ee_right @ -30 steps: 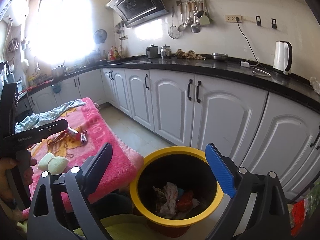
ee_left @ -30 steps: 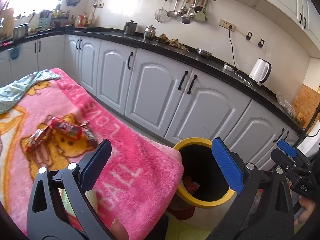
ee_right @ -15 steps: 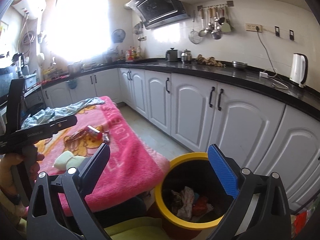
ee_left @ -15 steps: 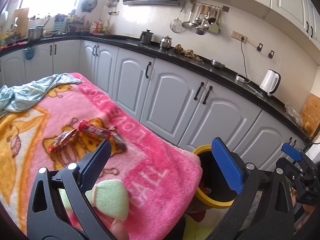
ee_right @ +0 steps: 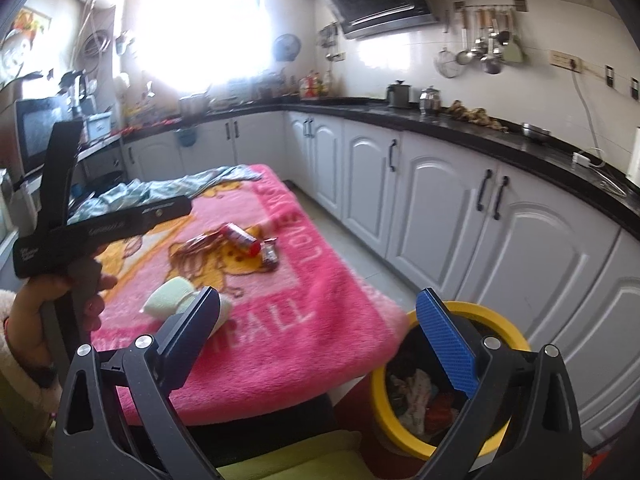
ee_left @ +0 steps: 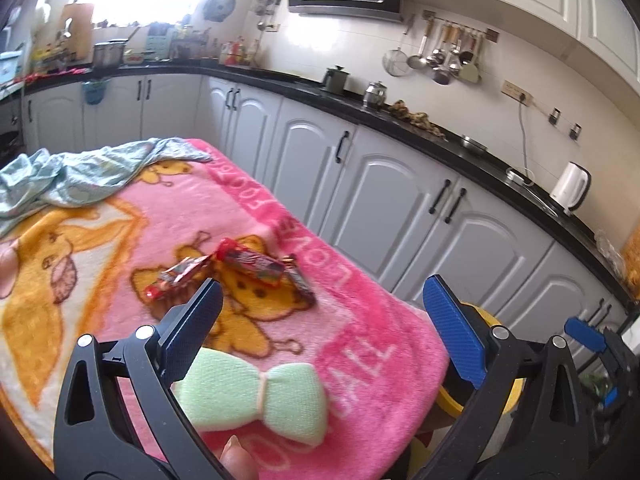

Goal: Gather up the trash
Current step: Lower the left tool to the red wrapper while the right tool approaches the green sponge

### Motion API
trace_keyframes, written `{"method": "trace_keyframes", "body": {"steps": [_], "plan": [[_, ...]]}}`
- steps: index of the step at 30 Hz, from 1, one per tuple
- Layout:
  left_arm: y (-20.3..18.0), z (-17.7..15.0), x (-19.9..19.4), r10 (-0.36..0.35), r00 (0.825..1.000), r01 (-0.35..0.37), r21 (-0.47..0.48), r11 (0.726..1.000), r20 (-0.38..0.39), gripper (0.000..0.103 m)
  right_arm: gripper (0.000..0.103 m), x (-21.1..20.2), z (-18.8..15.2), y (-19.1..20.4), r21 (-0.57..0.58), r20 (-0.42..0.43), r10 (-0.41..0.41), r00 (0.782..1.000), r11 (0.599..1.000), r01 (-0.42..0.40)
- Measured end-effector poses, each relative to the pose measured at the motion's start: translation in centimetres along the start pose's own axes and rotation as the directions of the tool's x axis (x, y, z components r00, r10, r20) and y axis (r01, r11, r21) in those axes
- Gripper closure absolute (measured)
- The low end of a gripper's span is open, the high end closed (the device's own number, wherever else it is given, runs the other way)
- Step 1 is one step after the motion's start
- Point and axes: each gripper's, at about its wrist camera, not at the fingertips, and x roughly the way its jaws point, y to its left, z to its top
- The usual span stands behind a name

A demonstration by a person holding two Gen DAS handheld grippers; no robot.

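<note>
Both views have swung from the bin (ee_right: 460,436) toward the blanket (ee_left: 360,360) since a second ago. Left gripper (ee_left: 320,332) hovers over the blanket's near edge, jaws wide, holding nothing. Right gripper (ee_right: 320,328) likewise stands wide and empty, the yellow-rimmed bin at its 5 o'clock, trash inside. Wrappers (ee_left: 248,264) lie clustered on the blanket at 11 o'clock from the left gripper. Green sponge (ee_left: 256,392) lies at 7 o'clock, near the left finger.
</note>
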Motion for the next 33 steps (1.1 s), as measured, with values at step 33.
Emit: {"method": "trace_keyframes", "body": {"steps": [33], "plan": [[13.2,-0.3,5.2,0.180,0.973,-0.198,-0.126,0.972,-0.146,0.011,0.007,13.2,-1.7,11.1,-0.228,-0.280,0.273,0.920,0.912,-0.340]]}}
